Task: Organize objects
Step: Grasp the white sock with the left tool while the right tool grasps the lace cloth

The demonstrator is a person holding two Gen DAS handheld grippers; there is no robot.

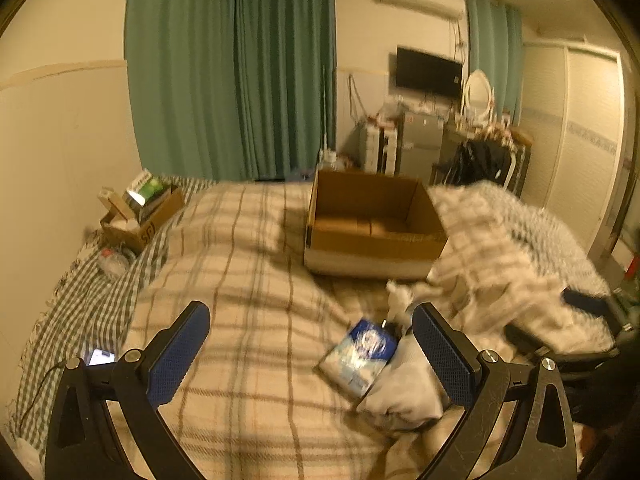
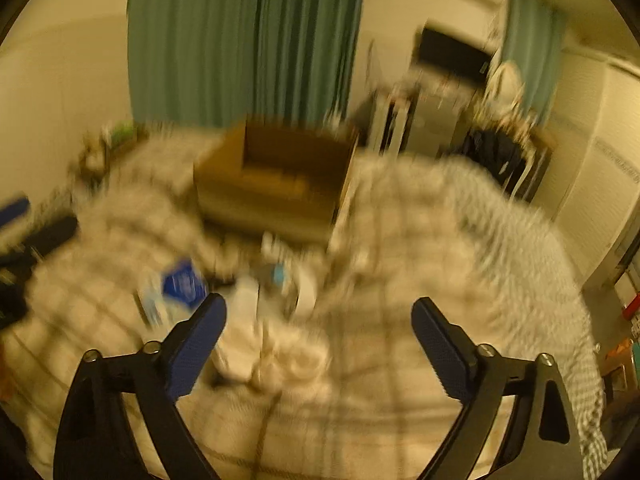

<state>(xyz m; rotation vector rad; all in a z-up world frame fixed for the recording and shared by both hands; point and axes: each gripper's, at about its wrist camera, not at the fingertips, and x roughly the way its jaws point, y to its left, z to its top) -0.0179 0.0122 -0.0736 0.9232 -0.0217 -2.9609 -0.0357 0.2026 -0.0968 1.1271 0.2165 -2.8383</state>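
Observation:
An open, empty cardboard box (image 1: pixel 372 224) stands on the plaid bed; it also shows, blurred, in the right wrist view (image 2: pixel 276 184). A blue and white packet (image 1: pixel 360 356) lies on the blanket beside white cloth items (image 1: pixel 404 392), just inside my left gripper's right finger. My left gripper (image 1: pixel 310 324) is open and empty above the blanket. My right gripper (image 2: pixel 318 316) is open and empty above a blurred heap with the blue packet (image 2: pixel 182 284) and white items (image 2: pixel 248 304). The right gripper's blue finger also shows at the right edge of the left wrist view (image 1: pixel 584 304).
A smaller cardboard box (image 1: pixel 140 216) full of items sits at the bed's far left by the wall. A phone (image 1: pixel 100 357) on a cable lies at the left. A grey fuzzy blanket (image 1: pixel 540 232) covers the right side. Green curtains (image 1: pixel 232 72) and cluttered furniture stand behind.

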